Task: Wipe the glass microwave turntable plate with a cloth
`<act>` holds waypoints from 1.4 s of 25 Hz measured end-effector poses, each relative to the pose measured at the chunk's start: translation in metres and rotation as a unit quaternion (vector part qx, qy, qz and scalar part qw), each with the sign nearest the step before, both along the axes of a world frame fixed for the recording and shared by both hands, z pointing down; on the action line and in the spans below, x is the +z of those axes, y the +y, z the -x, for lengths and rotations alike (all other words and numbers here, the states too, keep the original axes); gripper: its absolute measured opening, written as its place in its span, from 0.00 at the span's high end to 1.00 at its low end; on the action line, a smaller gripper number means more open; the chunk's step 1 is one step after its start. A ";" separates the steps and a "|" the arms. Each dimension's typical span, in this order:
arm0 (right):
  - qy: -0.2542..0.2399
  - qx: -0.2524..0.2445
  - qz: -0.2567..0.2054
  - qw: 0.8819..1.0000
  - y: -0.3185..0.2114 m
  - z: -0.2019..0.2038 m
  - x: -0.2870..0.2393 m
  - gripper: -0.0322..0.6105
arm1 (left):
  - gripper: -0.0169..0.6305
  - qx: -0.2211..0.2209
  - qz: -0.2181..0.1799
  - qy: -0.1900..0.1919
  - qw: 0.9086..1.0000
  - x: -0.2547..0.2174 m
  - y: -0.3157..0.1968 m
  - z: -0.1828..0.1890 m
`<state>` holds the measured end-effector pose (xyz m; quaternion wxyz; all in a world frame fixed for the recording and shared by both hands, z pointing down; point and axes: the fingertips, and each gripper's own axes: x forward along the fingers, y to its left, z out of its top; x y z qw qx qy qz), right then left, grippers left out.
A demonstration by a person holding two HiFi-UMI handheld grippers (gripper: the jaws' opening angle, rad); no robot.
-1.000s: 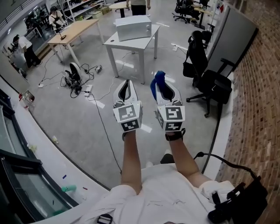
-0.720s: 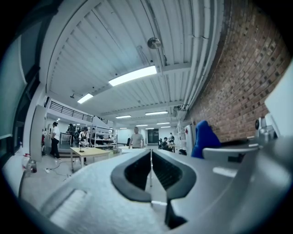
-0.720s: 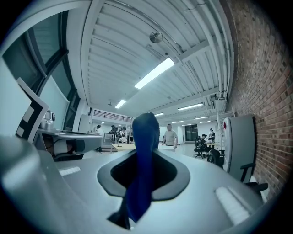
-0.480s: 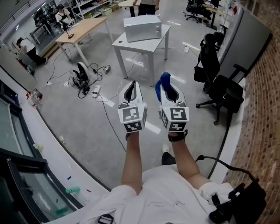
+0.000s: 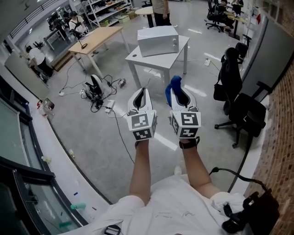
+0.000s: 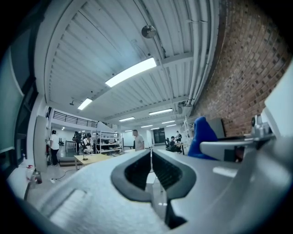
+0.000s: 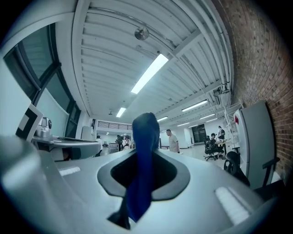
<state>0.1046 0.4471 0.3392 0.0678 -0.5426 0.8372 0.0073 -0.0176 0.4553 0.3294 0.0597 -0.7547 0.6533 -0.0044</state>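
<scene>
My right gripper [image 5: 177,92] is shut on a blue cloth [image 5: 173,85], which sticks up past the jaw tips. In the right gripper view the cloth [image 7: 145,132] hangs pinched between the jaws of the right gripper [image 7: 144,161]. My left gripper [image 5: 142,93] is held beside it, shut with nothing in it; the left gripper view shows the left gripper [image 6: 150,153] with jaws meeting, and the cloth [image 6: 200,137] off to the right. Both are raised over the floor. A silver microwave [image 5: 158,40] stands on a white table [image 5: 183,46] ahead. No glass plate shows.
A wooden table [image 5: 96,36] stands at the back left, with cables and gear [image 5: 97,88] on the floor near it. Black office chairs [image 5: 243,110] line the right side by a brick wall. A person [image 5: 161,5] stands behind the white table. A glass railing runs along the left.
The white table and microwave have come nearer and lower in the head view. Both grippers keep their pose side by side, the cloth still held in the right one.
</scene>
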 end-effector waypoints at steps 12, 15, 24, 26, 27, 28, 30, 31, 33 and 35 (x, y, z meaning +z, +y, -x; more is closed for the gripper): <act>-0.005 -0.023 0.025 0.999 -0.086 -0.029 0.014 0.85 | 0.98 -0.009 0.045 0.009 0.999 0.026 -0.092 -0.032; -0.003 -0.016 0.035 0.999 -0.103 -0.039 0.024 0.85 | 0.98 0.003 0.058 0.005 0.998 0.040 -0.109 -0.050; 0.013 -0.017 0.061 0.998 -0.149 -0.042 0.055 0.85 | 0.98 0.040 0.029 0.003 0.999 0.048 -0.159 -0.068; 0.014 -0.020 0.062 0.998 -0.168 -0.037 0.062 0.85 | 0.98 0.060 0.036 -0.012 0.998 0.056 -0.182 -0.074; 0.013 -0.020 0.060 0.998 -0.179 -0.034 0.063 0.85 | 0.98 0.063 0.040 -0.012 0.997 0.060 -0.195 -0.075; 0.013 -0.019 0.058 0.998 -0.190 -0.032 0.063 0.85 | 0.98 0.065 0.045 -0.008 0.997 0.065 -0.209 -0.074; 0.015 -0.017 0.052 0.998 -0.216 -0.028 0.061 0.85 | 0.98 0.067 0.054 0.004 0.996 0.071 -0.239 -0.070; 0.017 -0.016 0.050 0.998 -0.230 -0.025 0.058 0.85 | 0.98 0.068 0.056 0.009 0.996 0.071 -0.255 -0.067; 0.023 -0.018 0.047 0.998 -0.259 -0.018 0.053 0.85 | 0.98 0.065 0.052 0.020 0.996 0.065 -0.287 -0.058; 0.031 -0.020 0.049 0.998 -0.288 -0.007 0.049 0.85 | 0.98 0.063 0.046 0.031 0.996 0.056 -0.318 -0.046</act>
